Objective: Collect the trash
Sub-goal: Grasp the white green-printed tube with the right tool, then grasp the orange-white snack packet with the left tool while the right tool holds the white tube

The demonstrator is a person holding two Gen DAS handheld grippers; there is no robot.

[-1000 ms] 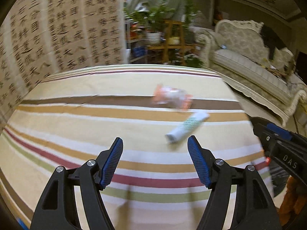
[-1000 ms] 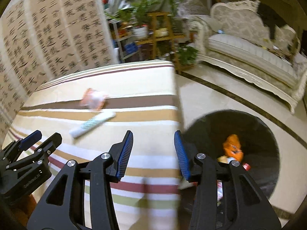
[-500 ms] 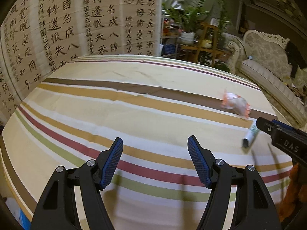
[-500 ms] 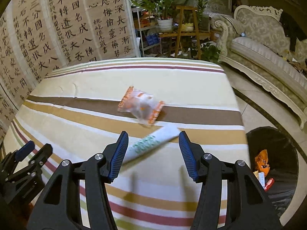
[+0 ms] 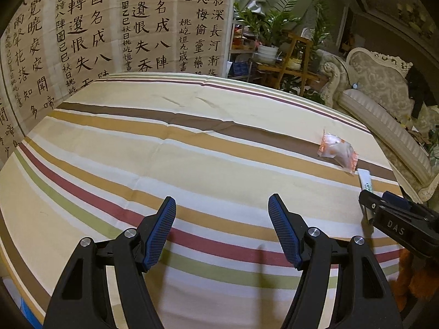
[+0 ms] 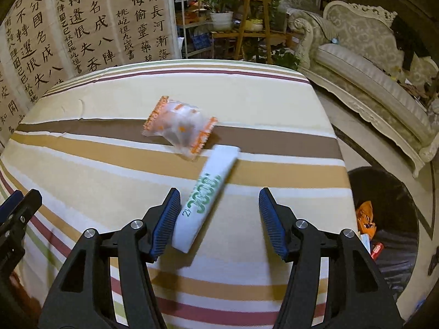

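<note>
Left wrist view: left gripper [image 5: 221,222] up over the striped tablecloth [image 5: 164,148], jaws wide apart, nothing between the blue pads [image 5: 160,229], nothing touched. Far off to the right of these jaws, an orange and clear snack wrapper [image 5: 338,154] flat on the brown stripe. Just past it, a white tube with green print [image 5: 365,182], partly hidden behind the tip of the right gripper [image 5: 384,208] at the right edge.

Right wrist view: a bit of the left gripper's black frame at the far left edge. In the middle, right gripper [image 6: 219,219] with jaws wide apart and holding nothing. White tube [image 6: 207,196] lying slanted on the cloth, its near end between the jaws, close beside the left pad [image 6: 166,220]; cannot tell if touching. Well apart from the right pad. Snack wrapper [image 6: 181,126] ahead of the jaws, beyond the tube's far end, just beside it. Off to the right of the jaws and down on the floor, a black trash bin [image 6: 395,219] with orange and red scraps inside.
</note>
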